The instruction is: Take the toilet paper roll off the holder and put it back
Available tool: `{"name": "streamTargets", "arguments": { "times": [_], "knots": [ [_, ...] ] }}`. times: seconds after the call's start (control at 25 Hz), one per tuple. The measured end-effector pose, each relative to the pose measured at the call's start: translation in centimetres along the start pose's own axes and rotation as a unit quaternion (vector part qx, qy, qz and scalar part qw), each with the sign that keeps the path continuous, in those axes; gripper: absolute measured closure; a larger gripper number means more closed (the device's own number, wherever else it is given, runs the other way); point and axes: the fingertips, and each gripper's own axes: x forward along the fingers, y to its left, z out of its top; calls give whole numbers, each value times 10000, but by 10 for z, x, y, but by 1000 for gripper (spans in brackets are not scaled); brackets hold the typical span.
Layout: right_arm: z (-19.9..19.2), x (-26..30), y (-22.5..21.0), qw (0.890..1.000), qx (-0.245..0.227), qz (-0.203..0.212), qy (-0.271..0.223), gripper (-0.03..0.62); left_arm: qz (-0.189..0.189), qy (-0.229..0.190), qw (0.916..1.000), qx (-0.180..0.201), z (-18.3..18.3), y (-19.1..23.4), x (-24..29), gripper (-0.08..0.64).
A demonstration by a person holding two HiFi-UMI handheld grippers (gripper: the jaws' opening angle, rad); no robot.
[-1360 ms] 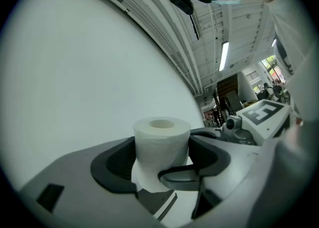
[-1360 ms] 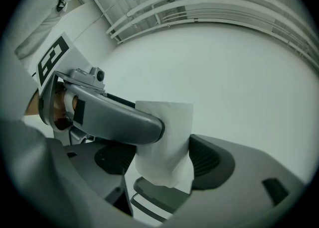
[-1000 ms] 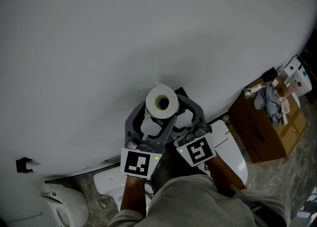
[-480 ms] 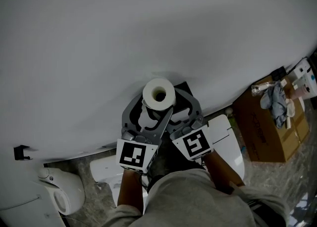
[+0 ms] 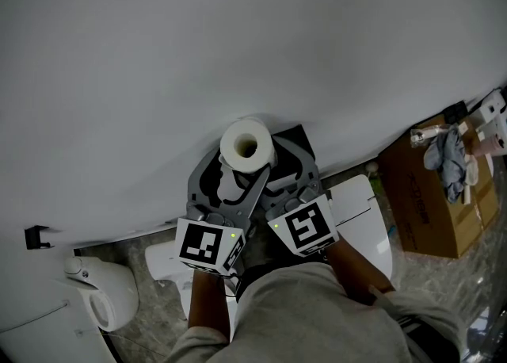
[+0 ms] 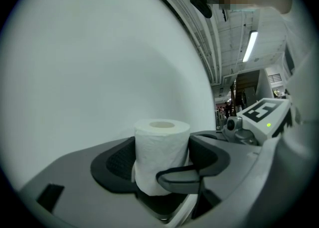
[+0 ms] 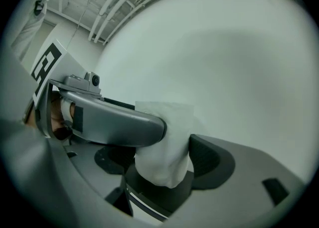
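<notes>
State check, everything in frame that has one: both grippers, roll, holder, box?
left gripper: shut on the toilet paper roll.
right gripper: shut on the same roll, its jaws crossing the left's.
toilet paper roll: upright, core opening up, core looks empty.
holder: at the wall, mostly hidden behind the roll; contact with the roll cannot be told.
cardboard box: on the floor, cloth heaped on top.

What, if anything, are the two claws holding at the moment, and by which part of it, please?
The toilet paper roll, standing upright. The left claw and the right claw both clamp it across its curved side wall.
</notes>
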Motion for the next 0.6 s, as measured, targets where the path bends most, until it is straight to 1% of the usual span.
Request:
{"name": "streamTargets", "arguments": {
  "times": [0.24, 0.36, 0.48, 0.6],
  "knots": [
    [-2, 0, 2, 9999, 29, -1, 164, 256, -29, 40, 9999, -139, -2, 1, -2, 222],
    [-2, 2, 4, 9999, 51, -25, 90, 256, -46, 76, 9998, -151, -4, 2, -3, 222],
    [-6, 0, 6, 9997, 94, -60, 218, 256, -99, 129, 9997, -164, -7, 1, -4, 222],
    [-11, 2, 7, 9997, 169, -120, 155, 256, -142, 215, 9995, -181, -12, 1, -4, 222]
  ]
}}
